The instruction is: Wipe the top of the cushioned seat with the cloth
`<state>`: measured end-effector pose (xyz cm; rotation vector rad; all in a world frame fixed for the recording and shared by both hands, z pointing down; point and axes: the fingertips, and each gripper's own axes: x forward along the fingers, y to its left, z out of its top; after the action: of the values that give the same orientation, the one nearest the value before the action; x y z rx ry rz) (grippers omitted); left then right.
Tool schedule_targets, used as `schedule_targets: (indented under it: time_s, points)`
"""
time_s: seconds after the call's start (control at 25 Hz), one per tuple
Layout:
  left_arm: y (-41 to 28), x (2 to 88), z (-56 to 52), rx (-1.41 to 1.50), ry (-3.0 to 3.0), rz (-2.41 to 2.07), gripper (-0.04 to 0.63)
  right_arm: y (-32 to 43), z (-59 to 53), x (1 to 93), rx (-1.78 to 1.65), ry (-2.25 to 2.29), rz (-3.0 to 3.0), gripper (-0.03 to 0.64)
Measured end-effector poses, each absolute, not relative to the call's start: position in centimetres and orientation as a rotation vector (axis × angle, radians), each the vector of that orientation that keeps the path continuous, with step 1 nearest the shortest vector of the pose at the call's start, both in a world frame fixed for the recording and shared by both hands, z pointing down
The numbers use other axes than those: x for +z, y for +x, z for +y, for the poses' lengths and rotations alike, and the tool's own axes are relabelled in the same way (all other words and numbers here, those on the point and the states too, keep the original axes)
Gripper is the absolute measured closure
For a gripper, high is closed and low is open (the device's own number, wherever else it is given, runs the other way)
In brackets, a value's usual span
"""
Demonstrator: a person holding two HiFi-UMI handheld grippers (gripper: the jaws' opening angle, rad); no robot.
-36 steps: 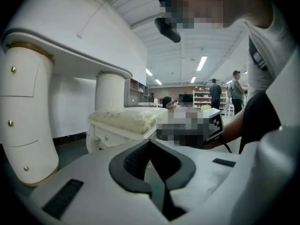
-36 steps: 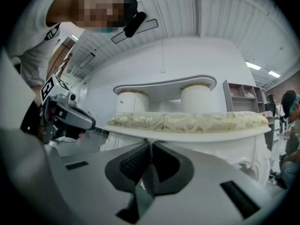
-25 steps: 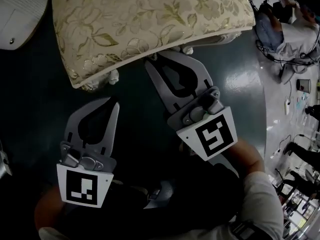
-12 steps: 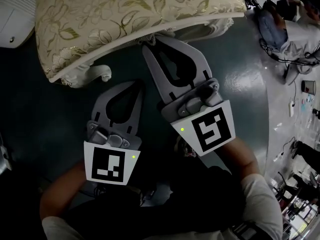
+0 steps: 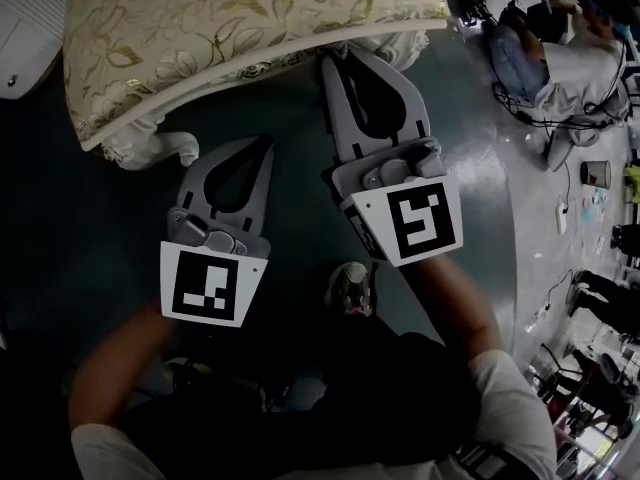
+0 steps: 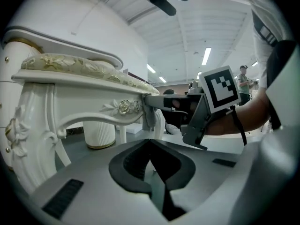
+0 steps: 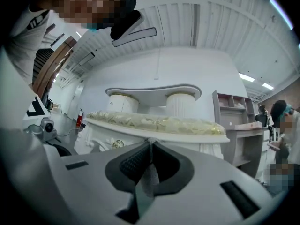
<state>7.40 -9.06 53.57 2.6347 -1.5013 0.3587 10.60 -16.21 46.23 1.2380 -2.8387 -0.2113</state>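
Note:
The cushioned seat (image 5: 230, 18) has a cream and gold floral top on a white carved frame, and fills the top of the head view. My right gripper (image 5: 328, 60) reaches to the seat's front edge, shut on a thin grey mesh cloth (image 7: 146, 179). In the left gripper view the cloth (image 6: 149, 116) hangs from the right gripper's tips against the carved rail. My left gripper (image 5: 266, 140) hovers lower and to the left, short of the seat frame, shut with nothing in it. From the right gripper view the seat (image 7: 154, 123) lies just ahead, its top slightly above the jaws.
Dark glossy floor lies under both grippers. A white ribbed round piece (image 5: 20, 28) stands at the far left. A ribbed pedestal (image 6: 99, 134) shows beneath the seat. A shelf unit (image 7: 229, 109) stands to the right. People (image 5: 560, 58) and cables are at the far right.
My left gripper has come forward and rightward, closer to the seat's front. The right gripper has turned more upright, its tips staying at the seat's front edge with the cloth.

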Motion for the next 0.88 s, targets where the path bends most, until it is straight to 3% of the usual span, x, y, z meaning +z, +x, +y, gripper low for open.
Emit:
schedule_targets:
  time_s: [0.88]
  points:
    - [8.0, 57.7, -9.5, 0.398, 2.524, -1.457, 0.581, 18.9, -20.4, 47.1, -0.325, 1.516, -2.612, 0.589]
